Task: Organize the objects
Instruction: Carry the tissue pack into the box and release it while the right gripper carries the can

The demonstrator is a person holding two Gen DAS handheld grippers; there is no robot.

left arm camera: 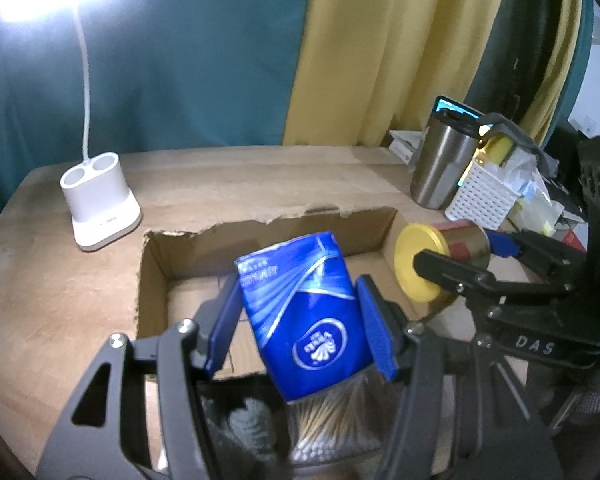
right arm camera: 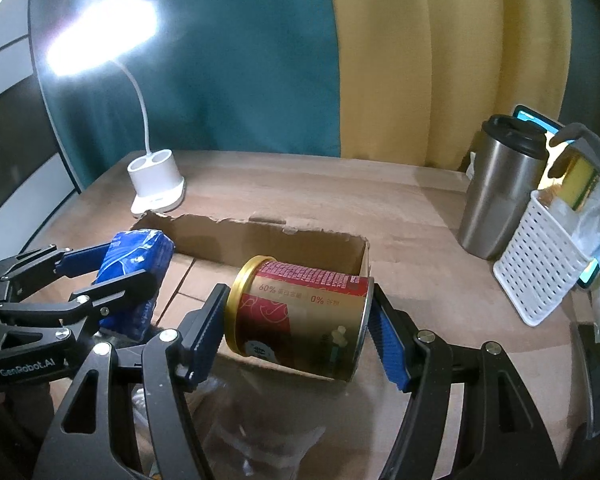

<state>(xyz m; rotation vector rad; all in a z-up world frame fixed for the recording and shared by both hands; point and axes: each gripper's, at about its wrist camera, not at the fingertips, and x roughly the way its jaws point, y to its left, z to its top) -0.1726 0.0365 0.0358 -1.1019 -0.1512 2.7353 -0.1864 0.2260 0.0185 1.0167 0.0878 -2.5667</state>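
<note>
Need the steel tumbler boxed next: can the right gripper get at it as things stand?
Probably not yet: the right gripper is shut on the red-and-gold can. Otherwise the steel tumbler stands upright with open tabletop before it.

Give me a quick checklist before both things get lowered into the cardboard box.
1. Left gripper clamped on blue tissue pack: ok.
2. Right gripper clamped on gold can, end to end: ok.
3. Cardboard box open on top: ok.
4. Floor of box free under both items: cannot tell, partly hidden.
5. Gap between the two grippers: ok, apart.
6. Desk lamp outside the box: ok.
</note>
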